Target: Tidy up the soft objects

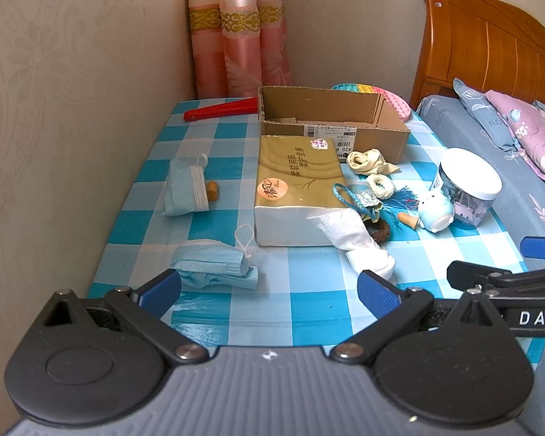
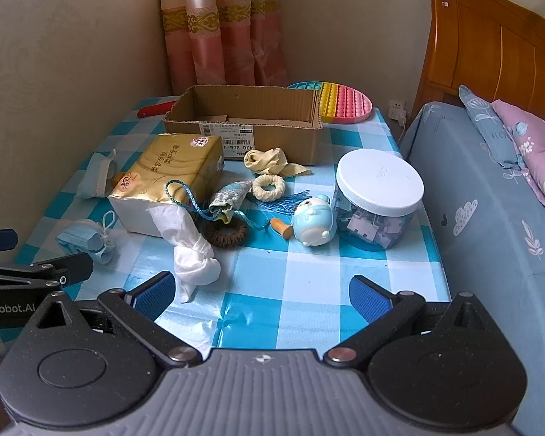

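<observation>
A table with a blue checked cloth (image 1: 309,272) carries soft things. A gold tissue pack (image 1: 298,189) with a white tissue (image 1: 359,243) pulled out lies in the middle, also in the right wrist view (image 2: 170,178). Two blue face masks lie at the left, one near (image 1: 214,265) and one farther (image 1: 185,189). A cream cloth (image 2: 272,161), a cream scrunchie (image 2: 269,187), a brown scrunchie (image 2: 225,234) and a tasselled pouch (image 2: 229,196) lie by an open empty cardboard box (image 2: 250,123). My left gripper (image 1: 269,287) is open just before the near mask. My right gripper (image 2: 261,296) is open beside the tissue.
A clear jar with a white lid (image 2: 378,196) and a small blue toy (image 2: 314,221) stand at the right. A rainbow pop mat (image 2: 345,101) and a red object (image 1: 221,109) lie at the back. A wall runs along the left; a bed (image 2: 490,200) adjoins the right.
</observation>
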